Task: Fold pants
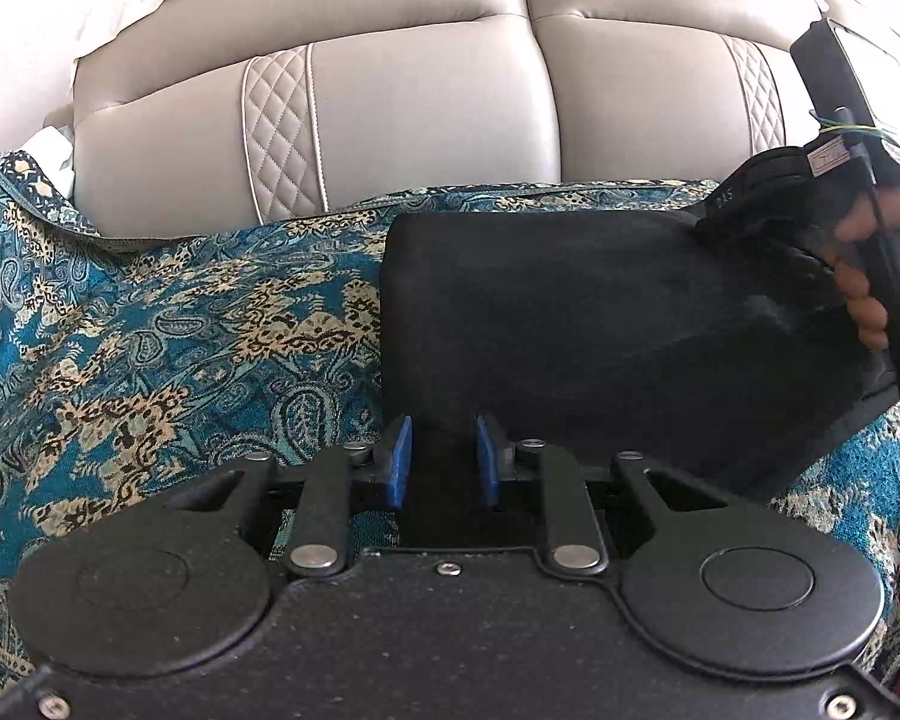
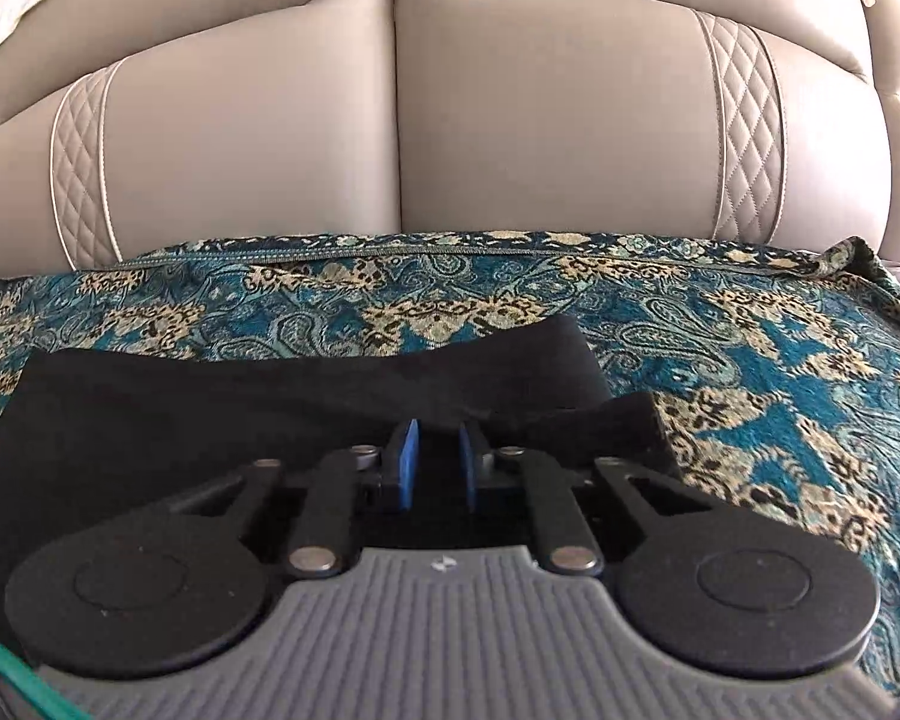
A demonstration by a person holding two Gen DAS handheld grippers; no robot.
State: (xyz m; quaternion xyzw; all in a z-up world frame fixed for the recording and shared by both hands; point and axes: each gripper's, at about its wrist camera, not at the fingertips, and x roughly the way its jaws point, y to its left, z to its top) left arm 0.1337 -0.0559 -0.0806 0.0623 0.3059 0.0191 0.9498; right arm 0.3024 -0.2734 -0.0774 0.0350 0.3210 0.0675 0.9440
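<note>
In the left wrist view, the left gripper [image 1: 444, 459] tips down and pinches the near edge of the black pants [image 1: 600, 324] lying on the patterned cloth [image 1: 150, 330]. In the right wrist view, the right gripper [image 2: 438, 459] pinches a raised fold of them.
</note>
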